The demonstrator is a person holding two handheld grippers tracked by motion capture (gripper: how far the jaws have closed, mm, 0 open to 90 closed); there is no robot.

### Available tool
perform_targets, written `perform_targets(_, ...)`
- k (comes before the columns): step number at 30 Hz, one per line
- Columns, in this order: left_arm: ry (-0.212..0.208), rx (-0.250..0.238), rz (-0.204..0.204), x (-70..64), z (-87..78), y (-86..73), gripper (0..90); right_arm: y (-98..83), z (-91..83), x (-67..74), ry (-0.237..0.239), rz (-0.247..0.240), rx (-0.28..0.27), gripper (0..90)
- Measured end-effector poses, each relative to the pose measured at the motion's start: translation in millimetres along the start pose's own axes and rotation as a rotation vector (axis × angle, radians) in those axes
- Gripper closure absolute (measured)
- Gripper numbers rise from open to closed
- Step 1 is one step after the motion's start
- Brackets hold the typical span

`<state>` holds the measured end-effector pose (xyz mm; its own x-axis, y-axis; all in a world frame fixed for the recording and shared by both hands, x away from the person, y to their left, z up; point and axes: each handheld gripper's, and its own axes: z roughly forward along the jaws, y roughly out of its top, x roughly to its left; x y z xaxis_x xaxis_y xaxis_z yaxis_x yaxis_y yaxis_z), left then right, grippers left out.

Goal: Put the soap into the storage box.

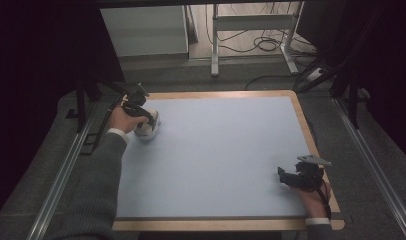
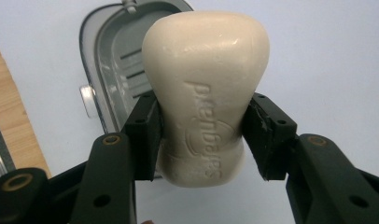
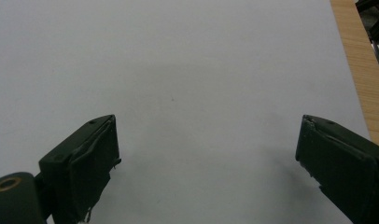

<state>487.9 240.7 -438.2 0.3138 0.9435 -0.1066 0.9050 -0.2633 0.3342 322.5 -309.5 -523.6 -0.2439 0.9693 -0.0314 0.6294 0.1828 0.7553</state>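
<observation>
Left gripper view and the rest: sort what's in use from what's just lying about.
In use:
soap, clamped in the left gripper
grey dish behind it

Lying about:
right gripper, open over the bare mat
cables on the floor

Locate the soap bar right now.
The soap bar is clamped in the left hand-held gripper, just over the grey soap dish, at the mat's far-left corner in the high view.

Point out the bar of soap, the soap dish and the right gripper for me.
bar of soap (image 2: pixel 206 88), left gripper view, on its embossed front face.
soap dish (image 2: pixel 115 56), left gripper view, on its ribbed grey floor.
right gripper (image 3: pixel 207 161), right gripper view, midway between its open jaws.
</observation>
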Motion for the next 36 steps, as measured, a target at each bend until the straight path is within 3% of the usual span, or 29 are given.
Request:
perform_targets(4,0.031,0.013,-0.014,4.7,9.9,2.8,50.0,-0.3,0.2,-0.6,0.001,0.000,0.003,5.9)
perform_targets(10,0.042,0.008,-0.033,3.7,22.0,4.0,49.9,-1.0,1.5,-0.8,-0.003,-0.002,0.006,5.9)
perform_targets(20,0.060,-0.002,-0.023,-1.7,32.3,2.9,49.1,-1.5,2.2,-0.1,-0.004,-0.005,0.009,5.9)
perform_targets(28,0.062,-0.045,-0.018,-7.3,27.8,0.5,34.6,-1.9,3.3,0.9,-0.002,-0.011,0.011,5.9)
perform_targets(36,0.037,-0.102,0.037,-17.9,10.1,-7.6,26.5,-1.5,2.9,-0.2,-0.005,-0.008,0.010,5.9)
